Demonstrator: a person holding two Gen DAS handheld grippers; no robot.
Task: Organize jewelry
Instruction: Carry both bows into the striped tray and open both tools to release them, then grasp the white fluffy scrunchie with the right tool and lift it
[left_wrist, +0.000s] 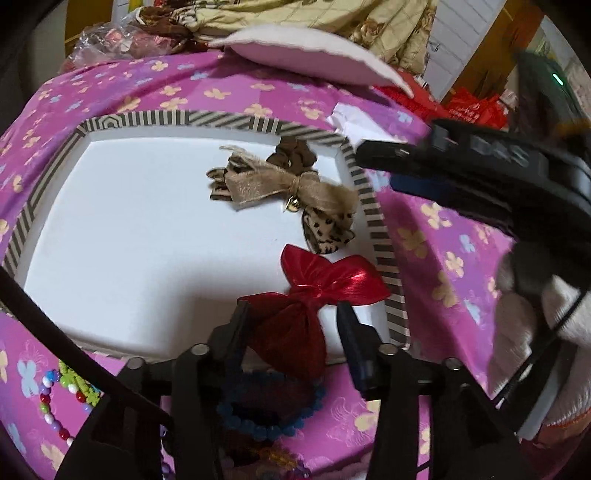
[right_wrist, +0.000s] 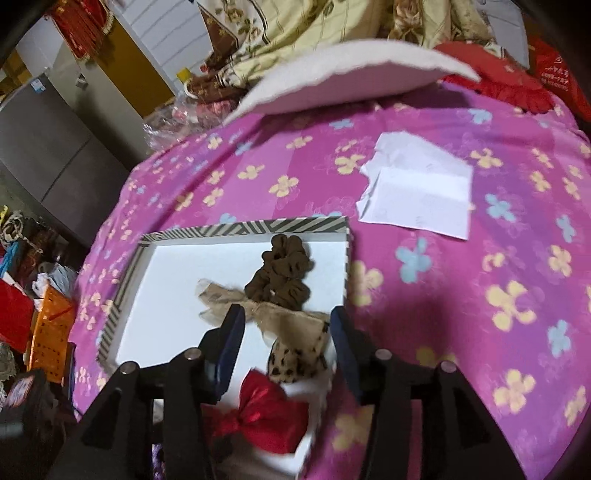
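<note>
Two grippers, left (left_wrist: 291, 314) and right (right_wrist: 286, 325), stand open, holding nothing. Red bow (left_wrist: 325, 288) lies in the tray (left_wrist: 380, 236), light, floppy, slick; best pinched at its knot.

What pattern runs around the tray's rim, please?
Black-and-white stripes on the tray rim, clearest in the left wrist view.

I am holding my left gripper (left_wrist: 291, 314) pitched steeply downward, its jaws standing wide apart with neither pad pressing on anything. I am holding my right gripper (right_wrist: 286, 319) at a similar downward pitch, its jaws likewise parted and gripping nothing. In the left wrist view, my right gripper is reaching in from the right edge, carried by my right hand (left_wrist: 532, 317) in a white glove.
</note>
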